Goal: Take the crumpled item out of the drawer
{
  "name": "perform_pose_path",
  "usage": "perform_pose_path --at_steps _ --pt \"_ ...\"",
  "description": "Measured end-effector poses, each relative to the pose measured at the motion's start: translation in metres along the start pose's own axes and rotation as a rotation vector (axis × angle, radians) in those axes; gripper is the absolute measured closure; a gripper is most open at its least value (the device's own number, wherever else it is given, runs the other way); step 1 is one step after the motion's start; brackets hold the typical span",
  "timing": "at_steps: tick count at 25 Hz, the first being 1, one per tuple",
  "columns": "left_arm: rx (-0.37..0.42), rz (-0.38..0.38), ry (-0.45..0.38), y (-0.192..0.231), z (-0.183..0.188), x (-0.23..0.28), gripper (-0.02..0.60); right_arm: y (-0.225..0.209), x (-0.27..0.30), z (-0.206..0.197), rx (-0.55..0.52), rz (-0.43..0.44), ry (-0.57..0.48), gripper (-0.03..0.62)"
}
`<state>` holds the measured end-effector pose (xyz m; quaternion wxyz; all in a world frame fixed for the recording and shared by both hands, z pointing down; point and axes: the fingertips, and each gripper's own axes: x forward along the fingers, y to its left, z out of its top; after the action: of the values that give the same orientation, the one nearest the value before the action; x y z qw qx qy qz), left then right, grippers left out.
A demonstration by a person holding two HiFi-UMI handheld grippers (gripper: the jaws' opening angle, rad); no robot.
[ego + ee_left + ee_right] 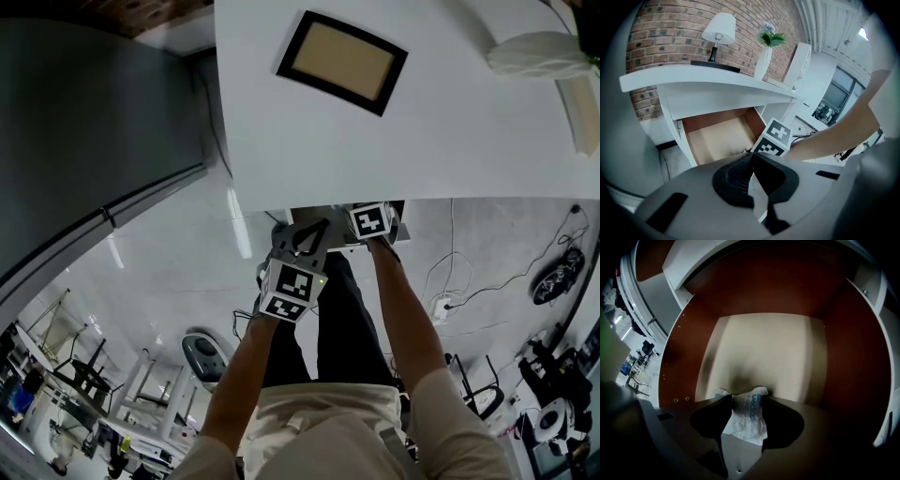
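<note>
We see the crumpled wrapper (746, 422), white with blue print, down inside the open drawer (771, 350), at 6 o'clock on its pale floor, close to the front edge. The right gripper (747, 401) reaches into the drawer and pinches the wrapper: the paper fills the gap and lies against both dark pads. Reddish-brown drawer walls (677, 357) rise at 9 and 3 o'clock around it. In the left gripper view, the left gripper (752, 157) has its jaws pressed together at the tips with nothing between them; it hangs outside the drawer, whose mouth opens at 11 o'clock from it, with the right gripper's marker cube (776, 137) just past its tips. On the white desk (693, 77) above the drawer we find a lamp (719, 29) at 12 o'clock and a white vase (762, 63) with a green plant at 1 o'clock, against a brick wall (661, 28). From the head view, a dark-framed panel (342, 62) lies on the desk at 12 o'clock.
</note>
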<state>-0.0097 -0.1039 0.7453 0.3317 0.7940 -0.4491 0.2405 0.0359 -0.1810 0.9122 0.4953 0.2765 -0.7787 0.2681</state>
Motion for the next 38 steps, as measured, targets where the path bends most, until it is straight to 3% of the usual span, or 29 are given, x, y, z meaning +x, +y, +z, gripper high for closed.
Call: perform_pose_path --at_steps 4,7,20,38 --pt "0.004 -0.003 -0.016 -0.002 0.002 -0.004 0.565 0.003 0.002 -0.004 -0.005 0.0 0.004 0.452" --pt "0.011 -0.004 -0.029 -0.002 0.003 -0.007 0.565 0.007 -0.008 0.0 0.006 -0.008 -0.014 0.485" --pt "0.069 -0.024 -0.051 -0.011 0.013 -0.038 0.565 0.017 -0.069 0.011 0.051 -0.079 -0.116 0.5" --pt "0.04 -0.015 -0.093 -0.016 0.005 -0.097 0.565 0.06 -0.201 0.047 0.115 -0.148 -0.356 0.511"
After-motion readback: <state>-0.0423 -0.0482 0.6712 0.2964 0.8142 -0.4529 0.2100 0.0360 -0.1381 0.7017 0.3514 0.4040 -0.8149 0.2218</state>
